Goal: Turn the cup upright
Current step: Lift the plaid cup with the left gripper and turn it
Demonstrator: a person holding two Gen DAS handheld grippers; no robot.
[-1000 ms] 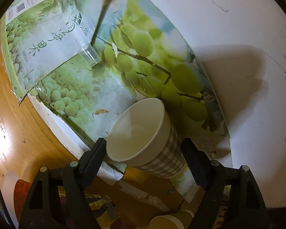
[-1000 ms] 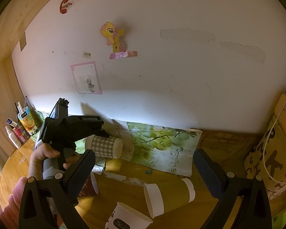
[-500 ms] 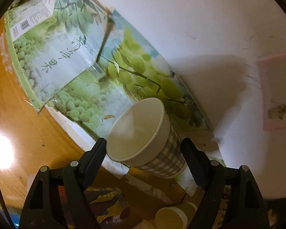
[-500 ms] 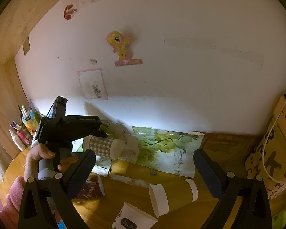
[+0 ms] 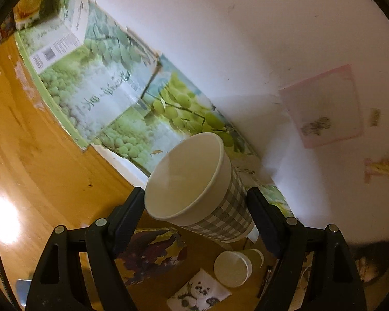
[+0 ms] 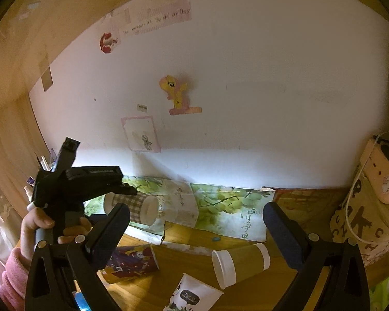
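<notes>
The left gripper [image 5: 195, 207] has its fingers [image 5: 128, 213] closed on the checked cup [image 5: 202, 191], which hangs clear above the tabletop [image 5: 39, 171] in front of the grape poster [image 5: 168, 108]. From the right wrist view the checked cup [image 6: 132, 206] lies on its side in the air, mouth turned away from the person's hand [image 6: 42, 223]. The right gripper [image 6: 195, 229] hovers with its fingers spread wide and nothing between them. Below the checked cup, a brown cup [image 6: 240, 261], a panda cup [image 6: 192, 296] and a purple cup [image 6: 132, 260] lie tipped over on the tabletop.
</notes>
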